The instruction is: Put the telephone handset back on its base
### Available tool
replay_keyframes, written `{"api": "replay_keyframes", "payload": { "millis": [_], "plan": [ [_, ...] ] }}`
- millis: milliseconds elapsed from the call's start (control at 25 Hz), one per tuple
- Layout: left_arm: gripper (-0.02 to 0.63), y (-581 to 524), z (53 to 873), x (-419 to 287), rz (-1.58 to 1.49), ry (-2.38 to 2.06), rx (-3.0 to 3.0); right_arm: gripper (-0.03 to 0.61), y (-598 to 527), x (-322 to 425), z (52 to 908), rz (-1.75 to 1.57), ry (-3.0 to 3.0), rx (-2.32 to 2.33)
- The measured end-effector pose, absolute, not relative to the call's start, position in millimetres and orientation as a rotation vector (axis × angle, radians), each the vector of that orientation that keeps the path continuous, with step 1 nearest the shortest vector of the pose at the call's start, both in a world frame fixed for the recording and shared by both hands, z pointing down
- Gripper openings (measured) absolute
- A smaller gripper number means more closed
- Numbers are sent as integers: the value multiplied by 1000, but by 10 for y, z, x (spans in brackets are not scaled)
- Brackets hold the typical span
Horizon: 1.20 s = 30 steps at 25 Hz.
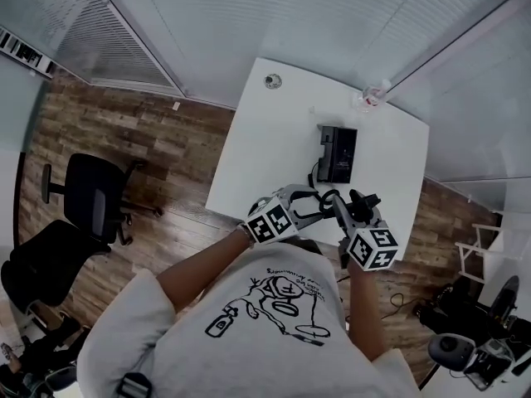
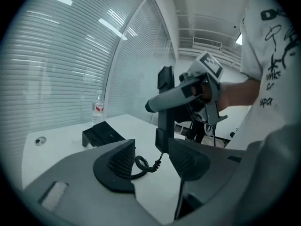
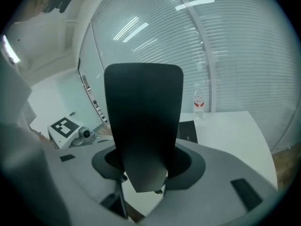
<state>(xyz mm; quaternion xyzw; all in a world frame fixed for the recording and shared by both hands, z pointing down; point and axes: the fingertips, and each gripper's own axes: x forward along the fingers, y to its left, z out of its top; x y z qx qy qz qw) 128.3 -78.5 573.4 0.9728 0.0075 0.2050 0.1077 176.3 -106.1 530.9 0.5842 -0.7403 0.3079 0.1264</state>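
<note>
Handset (image 3: 143, 112) upright in right gripper (image 3: 146, 166); left gripper (image 2: 151, 158) parted nearby.

Office corner: glass walls, wood floor

A white bench (image 1: 265, 156) stands on a floor (image 1: 158, 143) of brown wood planks, with walls of glass and slatted blinds (image 1: 116, 40) meeting at an angle behind it. A black office chair (image 1: 95, 193) sits left of the bench, and a second black chair (image 1: 41, 268) is nearer the lower corner. Bright strips of light (image 2: 113, 27) show on the glazing.

Steep overhead, two close-ups; shared handset (image 3: 143, 117)
</note>
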Motion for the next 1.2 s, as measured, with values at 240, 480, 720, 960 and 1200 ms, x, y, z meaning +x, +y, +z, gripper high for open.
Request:
{"api": "replay_keyframes", "payload": {
  "millis": [240, 480, 720, 960, 1200],
  "plan": [
    [207, -611, 6285, 1434, 833, 173, 2881, 193, -1136, 1801, 5784, 989, -2084, 1689],
    [207, -510, 6576, 1420, 1040, 259, 2925, 193, -1208, 1866, 6120, 1034, -2030, 1675],
    [184, -399, 6647, 1473, 1132, 340, 3015, 193, -1483, 1997, 6408, 1011, -1993, 1688],
    [184, -348, 6763, 1606, 1259, 394, 3154, 193, -1758, 1981, 6537, 976, -1970, 1680],
    [183, -486, 6988, 1752, 1370, 301, 3184, 193, -1966, 2032, 6566, 968, -1956, 1675]
  ]
}}
